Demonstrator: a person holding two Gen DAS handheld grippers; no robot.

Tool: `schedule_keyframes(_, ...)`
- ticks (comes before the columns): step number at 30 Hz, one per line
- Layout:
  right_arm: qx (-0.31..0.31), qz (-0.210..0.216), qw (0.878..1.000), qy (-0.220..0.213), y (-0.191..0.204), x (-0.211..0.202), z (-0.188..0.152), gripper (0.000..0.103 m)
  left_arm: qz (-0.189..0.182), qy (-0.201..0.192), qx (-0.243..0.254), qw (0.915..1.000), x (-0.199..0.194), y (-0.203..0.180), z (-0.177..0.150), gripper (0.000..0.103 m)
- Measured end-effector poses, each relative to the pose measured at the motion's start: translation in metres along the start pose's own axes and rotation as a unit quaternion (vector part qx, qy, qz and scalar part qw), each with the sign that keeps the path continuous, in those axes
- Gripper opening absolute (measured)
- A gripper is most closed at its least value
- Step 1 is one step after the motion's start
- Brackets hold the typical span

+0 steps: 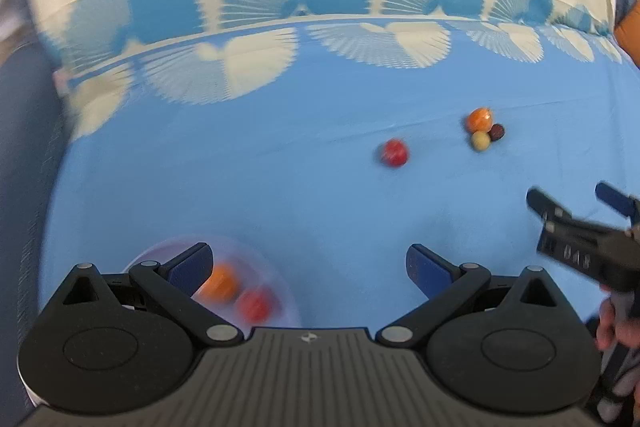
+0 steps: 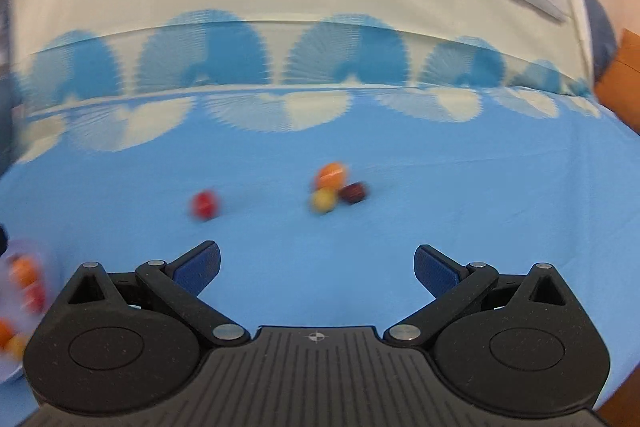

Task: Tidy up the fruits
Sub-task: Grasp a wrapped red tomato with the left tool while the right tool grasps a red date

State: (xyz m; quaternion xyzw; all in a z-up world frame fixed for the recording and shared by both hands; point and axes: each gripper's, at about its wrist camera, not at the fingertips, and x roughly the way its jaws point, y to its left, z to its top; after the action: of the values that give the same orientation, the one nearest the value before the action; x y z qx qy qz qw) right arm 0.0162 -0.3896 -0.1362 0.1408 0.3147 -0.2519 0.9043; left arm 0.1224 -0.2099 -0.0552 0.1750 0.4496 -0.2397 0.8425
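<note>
On the blue cloth lie a red fruit (image 1: 395,152), an orange fruit (image 1: 479,119), a yellow fruit (image 1: 480,141) and a dark brown fruit (image 1: 497,132), the last three touching. They also show in the right wrist view: red (image 2: 205,204), orange (image 2: 330,175), yellow (image 2: 322,201), dark (image 2: 353,192). A clear bowl (image 1: 280,291) holding an orange and a red fruit sits under my left gripper (image 1: 310,263), which is open and empty. My right gripper (image 2: 316,263) is open and empty, short of the loose fruits; it shows in the left wrist view (image 1: 572,203).
The cloth (image 2: 480,227) has a fan-patterned cream border at the far side, against an upright cream surface. The bowl shows blurred at the left edge of the right wrist view (image 2: 16,375). An orange-brown object (image 1: 628,31) stands at the far right.
</note>
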Motion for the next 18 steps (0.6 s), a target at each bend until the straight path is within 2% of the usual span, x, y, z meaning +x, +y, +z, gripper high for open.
schedule_keyframes(5,-0.002,-0.054,0.999,0.002,-0.047,0.082,0.015,0.102,-0.014,0.017,0.017,0.9996,0.069,-0.031,0.036,0.103)
schedule_keyframes(8,-0.015,-0.043,0.999,0.027,-0.061,0.128,0.014,0.102,-0.015,0.027,0.025,0.9992,0.106,-0.045,0.053,0.103)
schedule_keyframes(11,-0.042,-0.02,0.998,0.031,-0.06,0.16,0.013,0.102,-0.023,0.032,0.031,0.9987,0.136,-0.056,0.066,0.103)
schedule_keyframes(14,-0.058,0.002,0.998,0.025,-0.053,0.178,0.014,0.102,-0.022,0.037,0.04,0.9983,0.161,-0.066,0.078,0.103)
schedule_keyframes(18,-0.078,0.009,0.997,0.014,-0.04,0.187,0.016,0.097,-0.021,0.043,0.042,0.998,0.178,-0.072,0.088,0.103)
